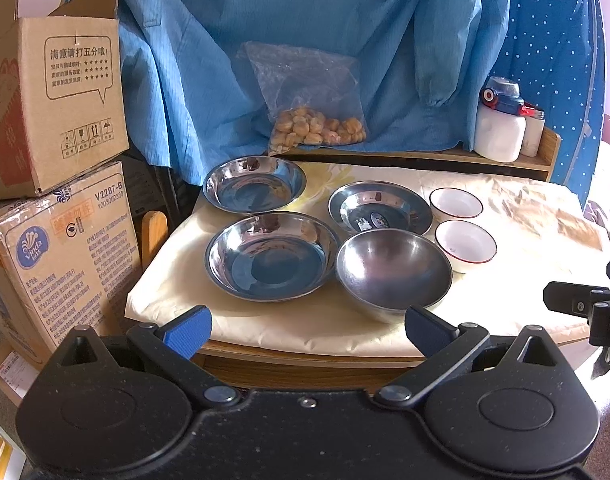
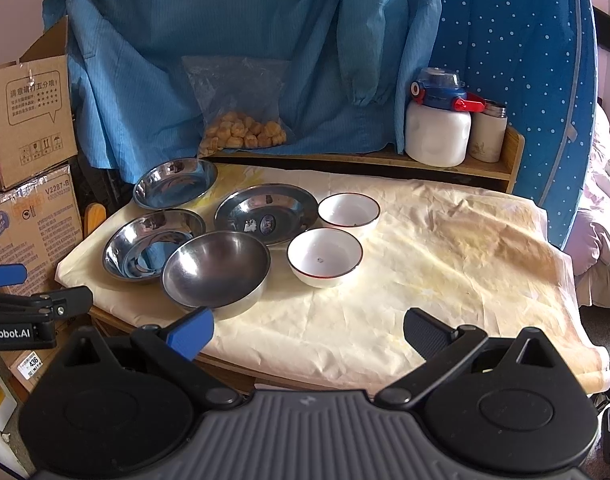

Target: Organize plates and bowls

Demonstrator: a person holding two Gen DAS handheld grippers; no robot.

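We see the steel bowl [image 1: 393,272] hiding part of one plate's [image 1: 380,208] rim; stacked boxes [image 1: 45,128] run off-frame left.

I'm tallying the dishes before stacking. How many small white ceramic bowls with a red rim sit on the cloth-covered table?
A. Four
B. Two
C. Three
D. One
B: two small white ceramic bowls with red rims, one nearer and one farther, stand side by side to the right of the steel dishes.

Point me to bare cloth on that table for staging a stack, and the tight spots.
Free: the right half of the tablecloth, bordered by the two white bowls, the wooden shelf and the table's right edge. Also the front strip before the right gripper. Crowded: left half, where steel plates and the steel bowl nearly touch.
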